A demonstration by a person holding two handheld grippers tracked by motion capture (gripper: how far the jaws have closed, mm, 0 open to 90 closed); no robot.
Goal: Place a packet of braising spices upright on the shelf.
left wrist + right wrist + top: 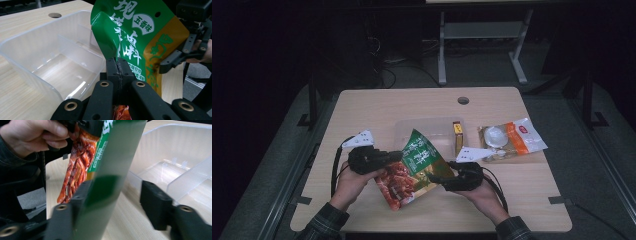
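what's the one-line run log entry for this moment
left gripper: shut on snack bag | right gripper: open around bag edge | clear bin: behind

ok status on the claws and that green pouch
Left claw clamped on green pouch. Right claw open around pouch edge. Clear bin just behind, nothing blocking.

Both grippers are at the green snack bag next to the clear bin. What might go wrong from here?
1. The left gripper pinches only the green snack bag by its edge, so the bag may slip or tear.
2. The right gripper is not clamped yet and may close off-centre.
3. The bag could knock the clear bin.
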